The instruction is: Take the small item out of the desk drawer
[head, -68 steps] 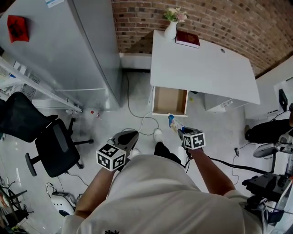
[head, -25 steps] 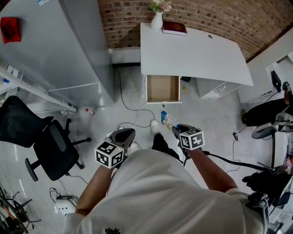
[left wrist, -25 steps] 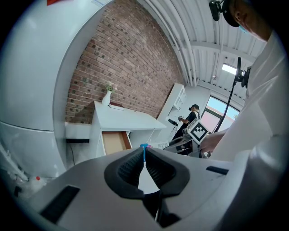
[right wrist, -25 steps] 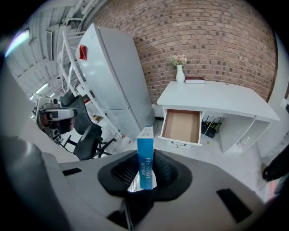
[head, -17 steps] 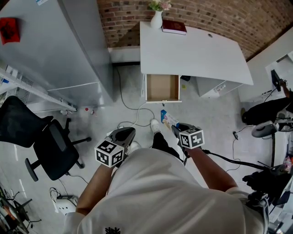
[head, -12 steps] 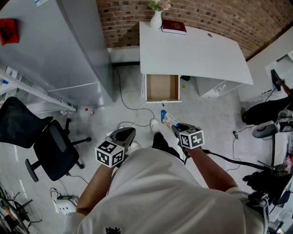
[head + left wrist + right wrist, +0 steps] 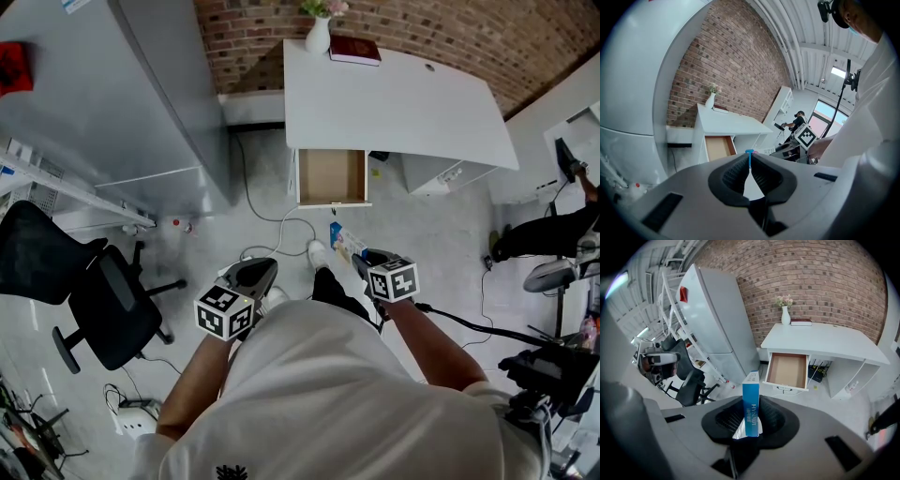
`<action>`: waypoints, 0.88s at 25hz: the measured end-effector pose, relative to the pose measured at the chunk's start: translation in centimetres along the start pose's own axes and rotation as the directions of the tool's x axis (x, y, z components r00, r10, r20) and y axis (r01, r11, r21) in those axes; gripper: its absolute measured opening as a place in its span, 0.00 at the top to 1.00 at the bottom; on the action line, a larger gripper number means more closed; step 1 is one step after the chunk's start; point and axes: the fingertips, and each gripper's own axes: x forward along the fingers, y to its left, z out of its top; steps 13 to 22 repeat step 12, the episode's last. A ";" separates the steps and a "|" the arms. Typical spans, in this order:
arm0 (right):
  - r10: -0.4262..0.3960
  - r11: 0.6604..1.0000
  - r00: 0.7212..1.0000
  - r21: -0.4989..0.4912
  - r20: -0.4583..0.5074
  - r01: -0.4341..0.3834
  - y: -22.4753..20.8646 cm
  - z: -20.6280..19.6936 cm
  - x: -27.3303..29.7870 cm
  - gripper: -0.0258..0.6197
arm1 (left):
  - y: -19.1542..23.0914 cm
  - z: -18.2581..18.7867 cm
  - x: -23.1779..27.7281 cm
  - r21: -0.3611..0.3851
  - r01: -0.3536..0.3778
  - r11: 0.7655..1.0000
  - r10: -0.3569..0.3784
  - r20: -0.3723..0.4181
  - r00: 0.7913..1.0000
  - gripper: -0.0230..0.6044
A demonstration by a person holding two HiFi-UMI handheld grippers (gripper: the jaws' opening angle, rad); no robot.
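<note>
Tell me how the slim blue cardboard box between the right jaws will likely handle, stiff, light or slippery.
The slim blue cardboard box is probably light: it stands upright between the jaws without sagging. Its flat printed sides look smooth, so it might slip in a loose grip. Thin carton could dent if squeezed hard.

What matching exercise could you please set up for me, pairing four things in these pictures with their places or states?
Things:
1. blue box
2. drawer
3. vase
4. left gripper

Places or states:
A. pulled out and empty
B. jaws together, holding nothing
C. clamped in the right gripper
D. on the back corner of the desk, beside the red book

Pairs: 1-C, 2-A, 3-D, 4-B
</note>
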 end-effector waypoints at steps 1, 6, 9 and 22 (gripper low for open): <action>0.000 1.000 1.000 0.001 -0.001 0.000 0.0 0.0 0.1 0.79 | 0.0 0.0 0.1 0.000 0.001 1.000 -0.001 -0.001 1.000 0.92; 0.001 1.000 1.000 0.004 -0.004 -0.001 -0.4 0.2 0.4 0.79 | 0.4 0.2 0.6 0.001 0.003 1.000 -0.003 -0.005 1.000 0.92; 0.000 1.000 1.000 0.004 -0.007 0.000 -1.0 0.3 0.5 0.79 | 0.5 0.4 1.1 0.000 0.003 1.000 -0.003 -0.008 1.000 0.92; -0.002 1.000 1.000 0.004 -0.010 0.002 -1.6 0.7 0.7 0.79 | 0.6 0.7 1.7 0.000 0.007 1.000 -0.007 -0.010 1.000 0.92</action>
